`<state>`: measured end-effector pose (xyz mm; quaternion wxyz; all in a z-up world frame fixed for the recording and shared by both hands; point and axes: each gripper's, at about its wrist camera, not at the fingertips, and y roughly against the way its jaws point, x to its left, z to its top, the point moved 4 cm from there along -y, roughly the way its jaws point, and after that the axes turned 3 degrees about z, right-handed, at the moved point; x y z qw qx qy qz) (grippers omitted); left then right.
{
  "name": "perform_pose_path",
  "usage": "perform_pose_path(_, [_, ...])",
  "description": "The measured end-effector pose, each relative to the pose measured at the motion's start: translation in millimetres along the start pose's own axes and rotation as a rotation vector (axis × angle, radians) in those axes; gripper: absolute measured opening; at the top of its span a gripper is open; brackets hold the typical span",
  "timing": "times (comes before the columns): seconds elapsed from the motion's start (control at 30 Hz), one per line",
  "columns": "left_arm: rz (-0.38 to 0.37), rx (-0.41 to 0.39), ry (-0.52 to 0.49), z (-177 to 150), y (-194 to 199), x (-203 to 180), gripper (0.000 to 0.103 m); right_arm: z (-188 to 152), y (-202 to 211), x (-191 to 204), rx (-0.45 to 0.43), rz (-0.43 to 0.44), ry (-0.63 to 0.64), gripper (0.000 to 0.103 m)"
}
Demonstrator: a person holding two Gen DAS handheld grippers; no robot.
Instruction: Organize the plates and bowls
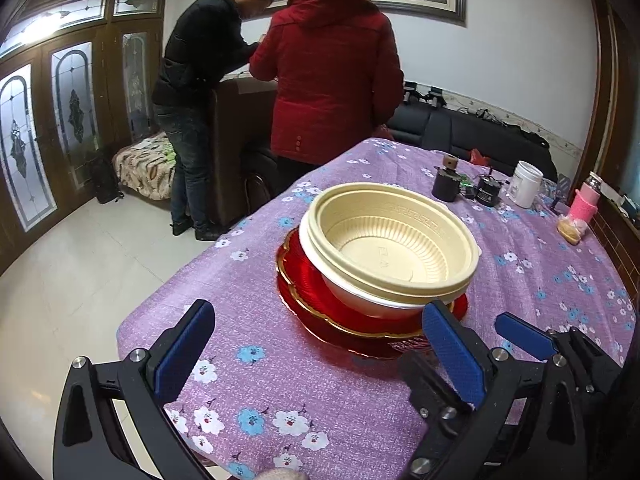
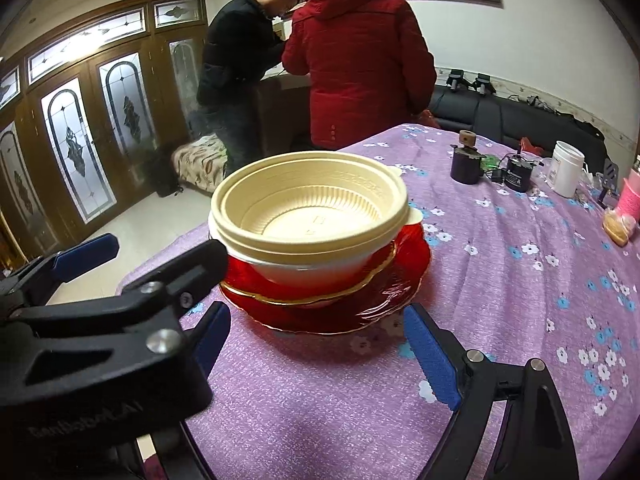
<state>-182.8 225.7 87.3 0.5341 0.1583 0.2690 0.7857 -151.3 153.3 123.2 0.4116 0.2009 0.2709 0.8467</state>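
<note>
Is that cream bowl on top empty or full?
Empty: the top cream bowl shows its bare ribbed floor in both views.

Soft, even indoor light is filling both views — daylight is glowing through the glass doors (image 1: 24,148). Fisheye bending is curving the edges into dark corners, and the near gripper body (image 2: 80,360) is blurring slightly.

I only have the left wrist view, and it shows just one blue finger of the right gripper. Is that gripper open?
Observer: Yes. The right wrist view shows the right gripper open and empty, its fingers just short of the red plates.
Operator: Is the left gripper touching the stack?
Observer: From that side, one finger of the left gripper overlaps the edge of the cream bowls. I cannot tell if they touch.
</note>
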Motion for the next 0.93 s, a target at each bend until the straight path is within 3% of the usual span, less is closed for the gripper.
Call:
perform_pose_path(0.6, [-0.04, 0.07, 0.029, 3.7, -18.4, 7.4, 0.103, 2.9, -13.1, 2.7, 0.022, 0.015, 0.007, 0.091])
perform_pose_path(0.93, [-0.001, 0.022, 0.04, 21.5, -16.3, 10.3, 0.103, 7.6, -11.6, -4.2, 0.011, 0.038, -0.004, 0.091])
